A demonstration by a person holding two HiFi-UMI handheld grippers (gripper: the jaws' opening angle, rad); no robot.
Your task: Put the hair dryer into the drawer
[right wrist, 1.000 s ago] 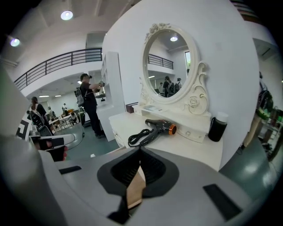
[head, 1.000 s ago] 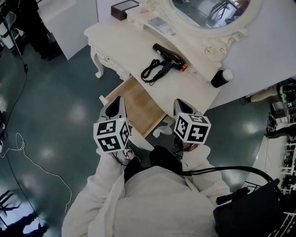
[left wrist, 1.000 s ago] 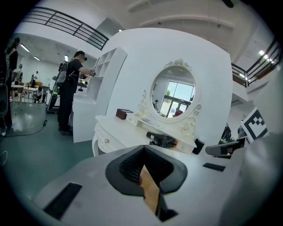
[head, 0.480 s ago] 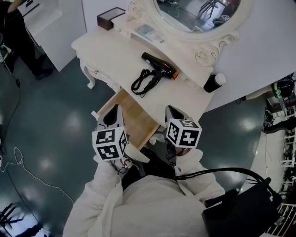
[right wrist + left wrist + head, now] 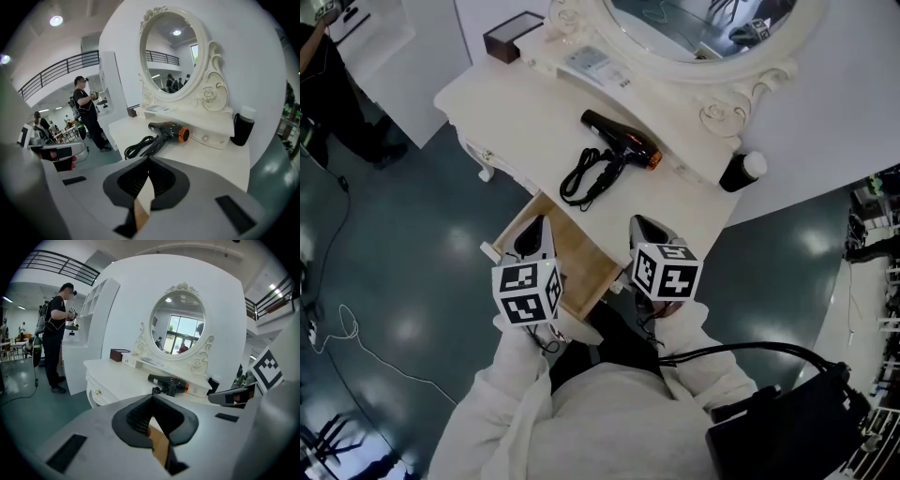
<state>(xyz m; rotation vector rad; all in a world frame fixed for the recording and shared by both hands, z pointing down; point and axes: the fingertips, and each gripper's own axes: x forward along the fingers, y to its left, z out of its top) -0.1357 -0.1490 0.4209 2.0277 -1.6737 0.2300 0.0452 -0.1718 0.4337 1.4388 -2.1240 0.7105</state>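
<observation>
Hair dryer [image 5: 621,143]: laid on the table [image 5: 511,103] below the mirror [image 5: 703,23], well ahead of both claws, untouched; its cord [image 5: 584,176] is bundled beside the handle.
Drawer [image 5: 572,246]: pulled out under the table's front edge; its wooden bottom is seen bare.
Left claw [image 5: 533,228]: closed on nothing, held above the drawer's left part.
Right claw [image 5: 643,228]: closed and empty, held by the drawer's right side.
Step in hand: a reach toward the dryer is judged. A claw should be opened before the handle is met, the grip taken close to the body for balance, and the cord gathered so it is not snagged on the drawer front.
Head view alone: drawer, dryer and both claws are shown together.
Gripper views alone: the pressed-together jaws are shown, and a person [image 5: 56,333] standing by far shelves.
</observation>
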